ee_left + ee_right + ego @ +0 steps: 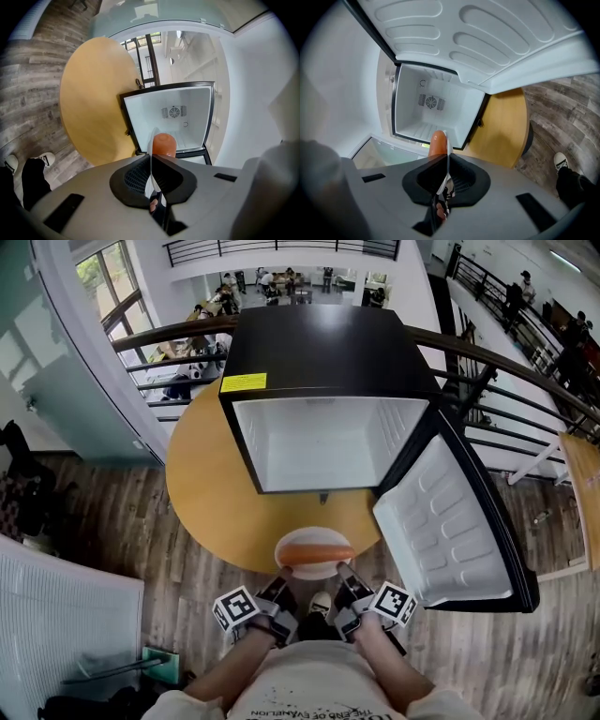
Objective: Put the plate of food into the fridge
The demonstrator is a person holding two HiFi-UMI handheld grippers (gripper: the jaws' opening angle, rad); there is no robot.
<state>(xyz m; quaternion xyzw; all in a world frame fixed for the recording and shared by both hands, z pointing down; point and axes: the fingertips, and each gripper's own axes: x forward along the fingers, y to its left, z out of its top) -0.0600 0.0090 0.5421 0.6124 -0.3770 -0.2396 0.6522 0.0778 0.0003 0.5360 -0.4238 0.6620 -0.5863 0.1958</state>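
Fridge: I saw the small black fridge with a white inside [319, 352] standing on the table, its compartment bare and facing me.
Door: the fridge's white-lined door [459, 521] was swung fully open to my right.
Table: the round yellow wooden table [211, 493] carried the fridge, over a grey plank floor.
Plate: the white round plate [314, 567] was outside the fridge, in front of its opening, at the table's near edge (whether it touched the tabletop I could not tell).
Food: one orange sausage-shaped piece [314, 547] lay across the plate.
Left gripper: the left gripper [151, 173] had its jaws closed tight on the plate's thin left rim.
Right gripper: the right gripper [443, 180] pinched the opposite rim the same way, so the plate hung between both.
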